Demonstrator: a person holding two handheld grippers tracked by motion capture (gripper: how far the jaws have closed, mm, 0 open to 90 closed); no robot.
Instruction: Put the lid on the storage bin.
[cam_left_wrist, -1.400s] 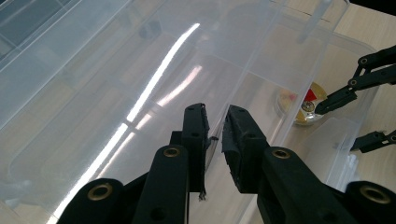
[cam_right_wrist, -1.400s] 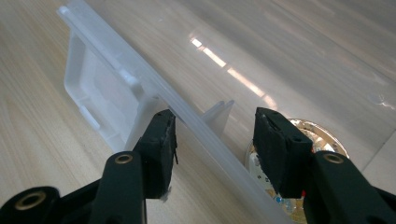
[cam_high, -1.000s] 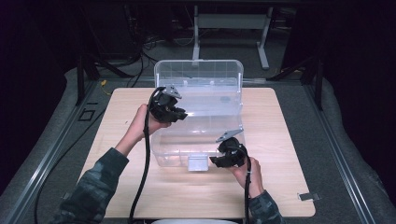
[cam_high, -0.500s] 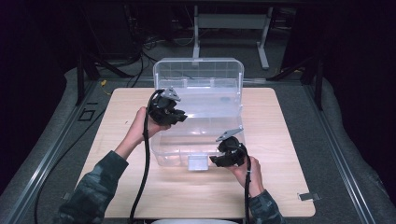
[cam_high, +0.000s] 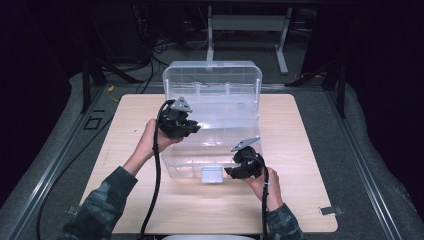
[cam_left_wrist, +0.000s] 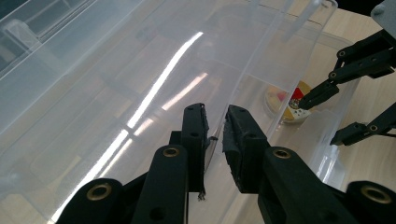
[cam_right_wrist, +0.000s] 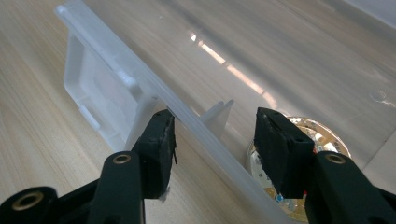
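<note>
Clear plastic bin (cam_high: 215, 125) at table (cam_high: 310, 200) centre, lid raised upright at far side. Left tool (cam_high: 187, 127) clamped on bin's left wall rim, thin plastic pinched between pads (cam_left_wrist: 196, 128). Right tool (cam_high: 235, 172) at near rim beside latch (cam_high: 211, 175), jaws apart, straddling rim (cam_right_wrist: 205, 130); whether pads touch it unclear. Small round gold-rimmed item (cam_right_wrist: 299, 135) on bin floor just behind right tool. Bare wood free left, right, near side. Grey floor around, dark room beyond.
</note>
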